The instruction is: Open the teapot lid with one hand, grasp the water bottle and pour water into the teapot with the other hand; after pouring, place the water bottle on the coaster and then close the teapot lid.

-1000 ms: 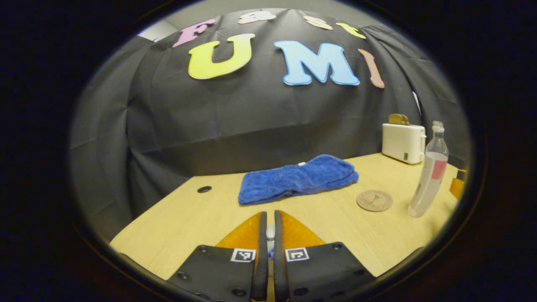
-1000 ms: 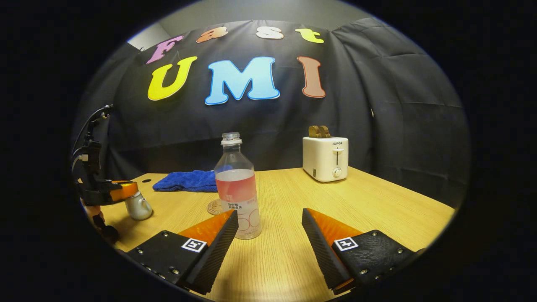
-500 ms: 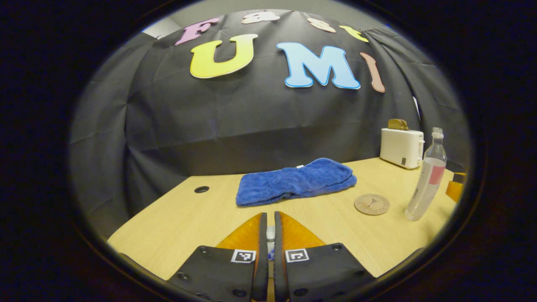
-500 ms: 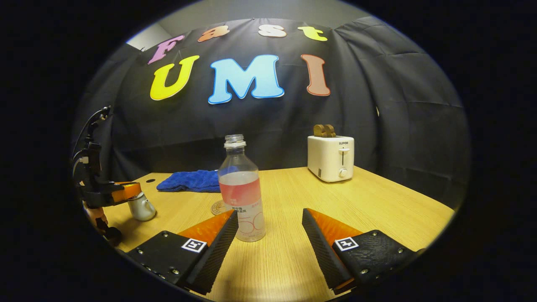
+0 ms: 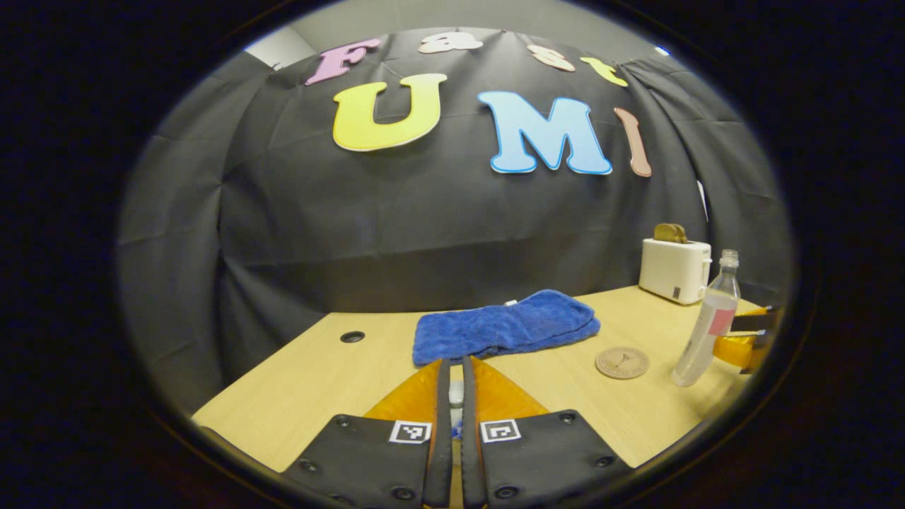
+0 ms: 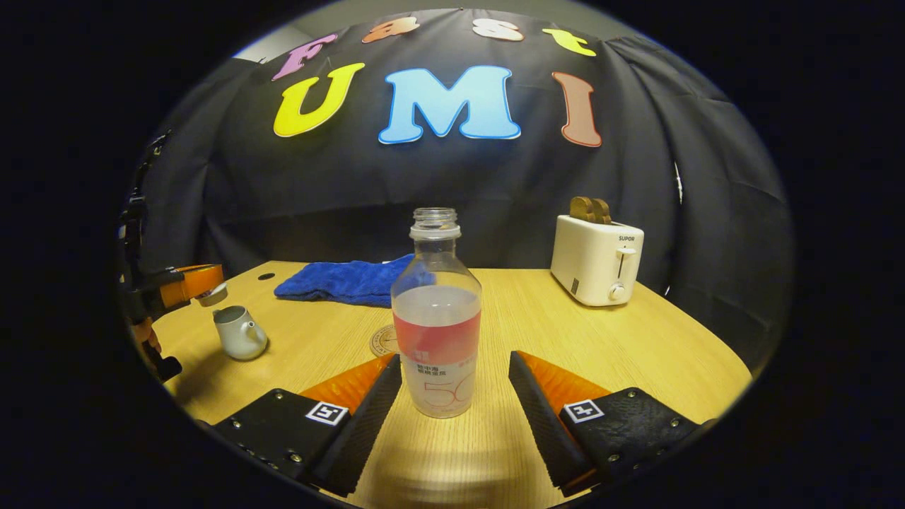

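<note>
A black cloth wall backs a light wood-grain table [image 6: 565, 339]. At the rear of the table lie a folded blue terry towel [image 5: 505, 326] and a white two-slot toaster [image 6: 596, 260] with brown slices standing in its slots.

In the right gripper view, the clear plastic water bottle [image 6: 437, 318], uncapped, with a red label band and partly filled, stands upright on the table between the two fingers of the right gripper [image 6: 454, 362]. The fingers are spread, with a gap on each side of the bottle; neither touches it. The round wooden coaster [image 6: 384, 341] lies just behind the bottle, partly hidden by it.

At the left of that view, the small grey ceramic teapot [image 6: 240, 334] sits on the table with its mouth uncovered. Above it and apart from it, the left gripper [image 6: 201, 283] holds the small teapot lid [image 6: 212, 294] off the pot.

In the left gripper view, the fingers of that gripper are nearly pressed together, pinching a small pale piece between them, presumably the knob of the lid. The coaster and bottle stand to the right, well apart from it.
</note>
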Motion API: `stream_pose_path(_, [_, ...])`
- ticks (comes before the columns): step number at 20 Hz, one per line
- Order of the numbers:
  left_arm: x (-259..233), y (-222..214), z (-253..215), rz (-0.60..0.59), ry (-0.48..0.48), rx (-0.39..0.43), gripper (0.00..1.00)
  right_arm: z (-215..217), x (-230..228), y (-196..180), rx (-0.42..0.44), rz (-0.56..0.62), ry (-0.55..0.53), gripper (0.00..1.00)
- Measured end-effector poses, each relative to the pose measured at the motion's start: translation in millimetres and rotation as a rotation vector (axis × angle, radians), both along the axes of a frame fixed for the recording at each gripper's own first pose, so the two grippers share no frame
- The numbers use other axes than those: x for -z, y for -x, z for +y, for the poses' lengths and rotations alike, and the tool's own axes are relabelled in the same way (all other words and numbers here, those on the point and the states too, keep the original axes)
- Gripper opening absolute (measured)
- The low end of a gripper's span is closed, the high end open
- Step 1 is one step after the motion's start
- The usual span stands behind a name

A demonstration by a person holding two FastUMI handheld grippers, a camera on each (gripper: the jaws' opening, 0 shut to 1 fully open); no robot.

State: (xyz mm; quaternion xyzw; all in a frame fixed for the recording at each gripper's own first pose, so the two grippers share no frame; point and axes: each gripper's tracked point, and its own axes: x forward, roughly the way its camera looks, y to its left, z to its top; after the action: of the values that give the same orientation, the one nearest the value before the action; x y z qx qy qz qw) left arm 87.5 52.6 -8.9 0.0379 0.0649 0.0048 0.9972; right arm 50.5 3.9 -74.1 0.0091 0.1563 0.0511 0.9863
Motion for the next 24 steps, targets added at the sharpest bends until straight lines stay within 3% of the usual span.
stream_pose_path(20, [26, 48, 87, 0.071, 0.05, -0.117, 0.14, 14, 24, -36, -0.03, 0.058, 0.085, 0.95])
stream_pose_path(22, [33, 52, 91, 0.081, 0.058, -0.123, 0.14, 16, 27, -41, -0.03, 0.059, 0.089, 0.82])
stream_pose_path(24, [39, 56, 97, 0.093, 0.066, -0.13, 0.12, 16, 23, -38, -0.036, 0.06, 0.087, 0.79])
